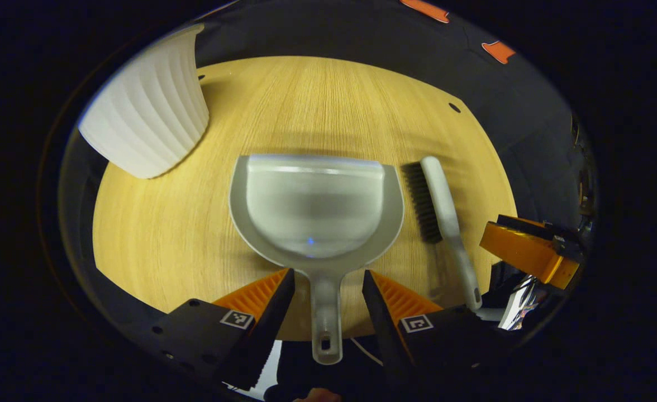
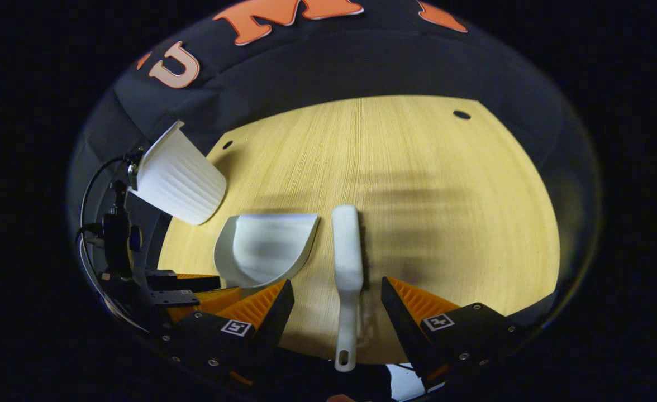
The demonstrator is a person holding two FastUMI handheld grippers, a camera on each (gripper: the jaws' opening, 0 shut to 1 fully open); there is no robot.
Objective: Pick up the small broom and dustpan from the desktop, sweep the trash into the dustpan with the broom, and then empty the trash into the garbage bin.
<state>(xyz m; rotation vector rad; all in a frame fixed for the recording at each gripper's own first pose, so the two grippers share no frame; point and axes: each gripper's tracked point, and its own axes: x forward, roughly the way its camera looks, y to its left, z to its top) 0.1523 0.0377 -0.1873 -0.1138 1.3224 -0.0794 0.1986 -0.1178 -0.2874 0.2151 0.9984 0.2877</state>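
Pale wood grain of the bench [image 1: 328, 100] spreads under both my grippers, with black cloth walling the booth behind it.

Nearest to me in the left gripper view, my left gripper [image 1: 327, 290] has its jaws spread wide, and the dustpan [image 1: 317, 206] handle runs straight down the gap between them, touching neither finger. The pan lies flat just ahead, its open lip facing away from me. Right of that jaw gap lies the broom [image 1: 446, 218], handle toward me, and this view shows its dark bristles along the edge that faces the dustpan. Farther right an orange and black gripper body sits at the bench edge. Far off to the left stands the white ribbed garbage bin [image 1: 150, 111], well apart from the pan.

In the right gripper view, my right gripper [image 2: 337, 298] also has its jaws apart, and the broom [image 2: 347, 262] handle lies between them, closer to neither that I can tell, not pinched. From here I see the broom's white back rather than its bristles. The dustpan [image 2: 264, 245] lies just left of the broom head, beyond my left finger. The garbage bin [image 2: 180, 176] sits farther left and beyond, near the bench edge.
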